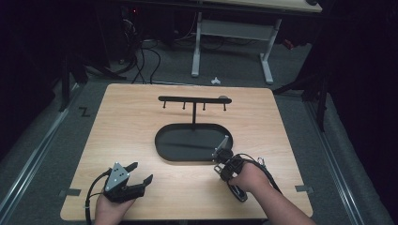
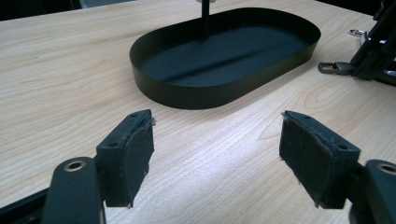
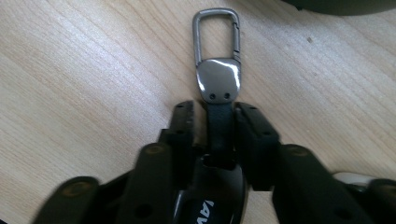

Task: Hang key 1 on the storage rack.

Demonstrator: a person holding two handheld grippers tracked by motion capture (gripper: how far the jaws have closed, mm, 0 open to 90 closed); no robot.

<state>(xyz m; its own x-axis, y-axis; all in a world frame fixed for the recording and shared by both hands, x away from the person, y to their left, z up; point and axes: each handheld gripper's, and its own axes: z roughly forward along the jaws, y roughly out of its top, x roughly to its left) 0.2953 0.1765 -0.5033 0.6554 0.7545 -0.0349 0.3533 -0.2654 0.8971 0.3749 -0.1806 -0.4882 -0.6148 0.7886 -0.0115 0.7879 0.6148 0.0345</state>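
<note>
The right gripper [image 3: 212, 121] points down at the wooden counter [image 1: 131, 126], just in front of the near right end of the black oval tray [image 1: 164, 140]. Between its jaws lies a key fob [image 3: 218, 88]: a dark strap that runs up out of a black body marked with white letters, ends in a shiny metal cap with two rivets, and carries a grey carabiner clip [image 3: 217, 32] beyond that. In the right gripper view the strap sits in the narrow gap between the two black jaws, which stand close on either side of it; the metal cap and the clip stick out past the jaw tips and lie flat on the wood. The jaws look clenched on the strap, though the blur at the pads makes the contact hard to judge closely. In the high view the right gripper [image 1: 223, 157] sits at the tray's rim, with the person's hand behind it and the cable looping off to the side.

The left gripper [image 1: 136, 174] rests low over the near left part of the counter, well apart from the fob. In its own view the jaws stand wide and released, with bare wood between the pads [image 2: 135, 154]. That view looks across the tray [image 2: 196, 98] to the fob's clip [image 2: 334, 68] lying on the counter by the right gripper.

A black rack [image 1: 193, 100] with small hooks stands on a post rising from the tray.
</note>
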